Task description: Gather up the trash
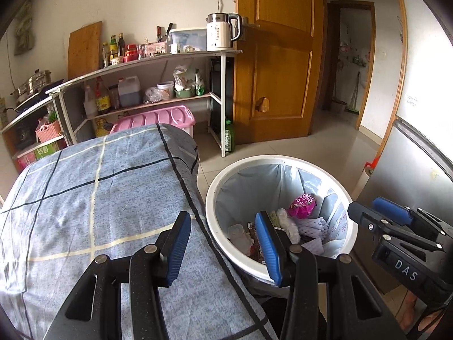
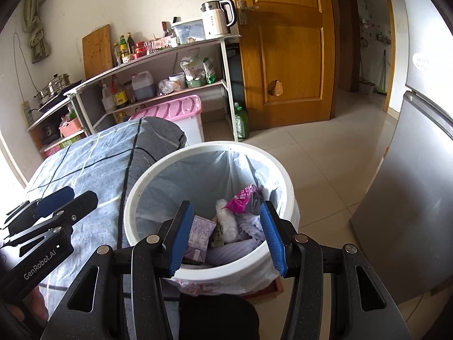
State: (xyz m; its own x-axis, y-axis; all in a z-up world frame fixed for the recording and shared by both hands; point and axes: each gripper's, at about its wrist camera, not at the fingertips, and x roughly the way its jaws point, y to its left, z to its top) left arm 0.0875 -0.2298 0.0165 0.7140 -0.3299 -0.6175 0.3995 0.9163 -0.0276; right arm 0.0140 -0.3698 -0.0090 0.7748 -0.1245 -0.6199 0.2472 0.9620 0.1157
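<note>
The cloth-covered table stands touching the white trash bin, whose liner holds a pink wrapper, a purple carton and what appears to be white foam netting. The right gripper hangs above the bin's near rim, jaws apart and empty. The left gripper straddles the table edge and bin rim, jaws likewise apart, gripping nothing.

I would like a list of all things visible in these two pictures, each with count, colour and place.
trash bin: one, white, plastic liner, on the floor beside the table
pink wrapper: one, in the bin
purple carton: one, in the bin
checked cloth: one, blue, covers the table
kettle: one, white, top shelf
storage box: one, pink lid, behind the table
door: one, wooden, open
left gripper: blue pads, open, empty
right gripper: blue pads, open, empty
</note>
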